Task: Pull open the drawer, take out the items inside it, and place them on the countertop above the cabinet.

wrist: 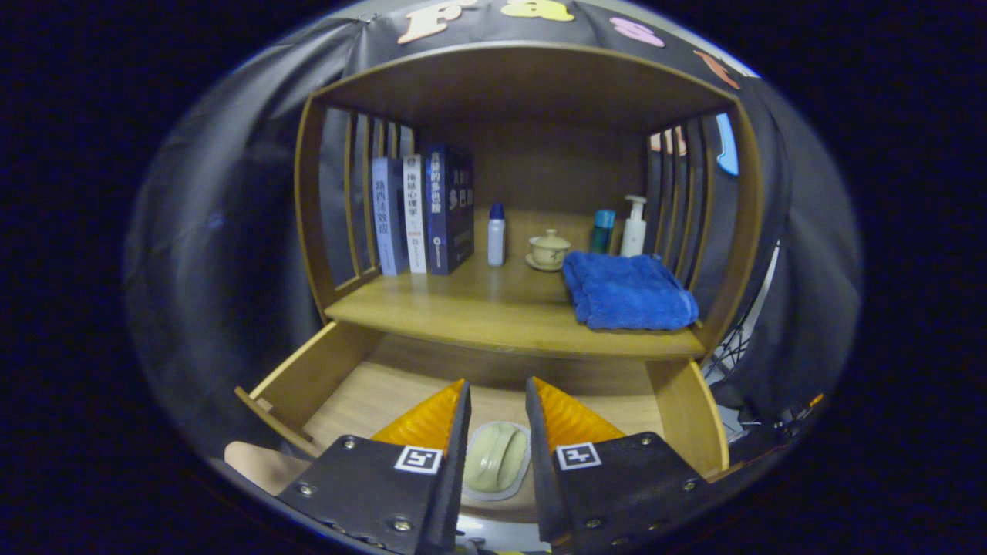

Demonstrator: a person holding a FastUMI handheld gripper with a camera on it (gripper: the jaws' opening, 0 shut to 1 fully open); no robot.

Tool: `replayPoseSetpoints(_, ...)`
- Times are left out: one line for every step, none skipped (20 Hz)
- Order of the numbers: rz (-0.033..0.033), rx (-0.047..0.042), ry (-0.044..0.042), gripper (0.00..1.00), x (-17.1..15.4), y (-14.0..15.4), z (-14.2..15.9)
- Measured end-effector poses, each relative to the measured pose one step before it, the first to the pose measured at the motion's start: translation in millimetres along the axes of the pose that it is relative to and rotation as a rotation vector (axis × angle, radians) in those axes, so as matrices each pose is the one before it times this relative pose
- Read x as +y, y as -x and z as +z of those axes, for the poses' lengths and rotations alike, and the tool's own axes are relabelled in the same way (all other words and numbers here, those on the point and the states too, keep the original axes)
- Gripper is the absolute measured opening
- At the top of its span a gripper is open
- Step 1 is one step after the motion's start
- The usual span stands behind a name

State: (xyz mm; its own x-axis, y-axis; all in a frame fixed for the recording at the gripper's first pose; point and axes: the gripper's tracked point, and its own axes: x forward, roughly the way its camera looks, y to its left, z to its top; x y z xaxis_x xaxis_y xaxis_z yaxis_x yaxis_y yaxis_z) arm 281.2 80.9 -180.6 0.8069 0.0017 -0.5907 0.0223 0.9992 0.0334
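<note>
Black cloth hangs behind and around a small wooden cabinet (308, 231) with slatted sides, and its countertop (478, 312) carries a row of things. Starting from the left, three books (422, 212) stand upright against the slats, spines facing out — two pale ones and a thicker dark blue one. Just beside them stands a small white bottle with a blue cap (496, 233). Next comes a pale lidded teacup on its saucer (548, 250), set a little further back. Near it, toward the right-hand slats, a teal bottle (602, 230) and a white pump bottle (634, 226) stand close together at the rear. In front of those two lies a folded blue towel (628, 291), reaching close to the front edge of the countertop. Below the countertop the drawer (308, 378) is pulled well out, its light wooden floor showing and its side walls flaring to left and right. Down inside it, near the front, rests a pale green oval item with a raised ridge along its middle (495, 460) — it looks like a lid or small dish, though I cannot tell which. The gripper (497, 405) hangs over the drawer with its two fingers spread apart, the pale item lying between them and seemingly below them; neither finger appears to press on it.
</note>
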Motion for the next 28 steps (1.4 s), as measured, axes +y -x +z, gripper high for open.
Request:
replayPoseSetpoints(-0.01413,0.04297,0.01282,0.4,-3.96,-14.07,-8.6)
replayPoseSetpoints(-0.00721,0.03849,0.00172,0.4,-1.78,-12.99,-9.68)
replayPoseSetpoints(-0.00447,0.04059,-0.00494,0.4,-0.93,-9.65,-8.87)
replayPoseSetpoints(0.00119,0.04923,-0.0091,0.4,-0.52,-12.39,-13.06)
replayPoseSetpoints(0.00376,0.04684,-0.01603,0.4,-0.27,-7.49,-11.3)
replayPoseSetpoints(0.00738,0.03993,-0.02228,0.4,0.46,-6.0,-11.84)
replayPoseSetpoints(0.01091,0.02735,-0.02261,0.4,1.26,-7.99,-9.08)
replayPoseSetpoints(0.00936,0.02121,-0.01549,0.4,2.28,-3.92,-6.7)
replayPoseSetpoints(0.00348,0.01783,-0.00841,0.4,1.29,-3.84,-4.78)
replayPoseSetpoints(-0.00004,0.0134,-0.00065,0.4,0.69,-3.37,-3.16)
replayPoseSetpoints(-0.00304,0.01308,0.00662,0.4,-0.93,-1.2,-3.7)
replayPoseSetpoints(-0.00726,0.0074,0.00479,0.4,-0.8,-1.89,-1.67)
replayPoseSetpoints(-0.00387,0.00903,0.00406,0.4,-0.51,-2.22,-1.81)
replayPoseSetpoints(0.00018,0.0071,0.00402,0.4,0.18,-1.67,-1.74)
replayPoseSetpoints(0.00135,0.00741,0.00816,0.4,-0.37,-1.02,-2.35)
replayPoseSetpoints(-0.00111,0.00656,0.00616,0.4,-1.0,-1.26,-1.85)
replayPoseSetpoints(-0.00703,-0.00634,-0.00867,0.4,-3.31,3.56,2.27)
replayPoseSetpoints(0.00409,-0.0025,-0.01739,0.29,-1.43,1.65,3.03)
replayPoseSetpoints(0.00936,0.00501,-0.00666,0.17,0.52,-6.5,-3.56)
replayPoseSetpoints(0.00357,-0.00939,-0.00447,0.17,0.28,1.79,1.5)
replayPoseSetpoints(0.0068,-0.01668,0.00394,0.17,1.78,2.75,2.14)
replayPoseSetpoints(0.00366,-0.02821,0.00876,0.17,1.23,5.82,3.56)
replayPoseSetpoints(-0.00065,-0.03095,0.01055,0.17,0.2,5.64,5.56)
replayPoseSetpoints(0.0076,-0.03503,0.00833,0.17,3.51,7.18,7.91)
replayPoseSetpoints(0.00489,-0.03494,0.00314,0.17,1.77,8.34,10.73)
replayPoseSetpoints(0.00918,-0.04126,0.00025,0.17,1.61,9.07,13.7)
replayPoseSetpoints(0.00652,-0.03984,0.00046,0.17,2.49,8.41,15.02)
replayPoseSetpoints(0.01059,-0.03888,0.00182,0.17,4.24,8.28,15.88)
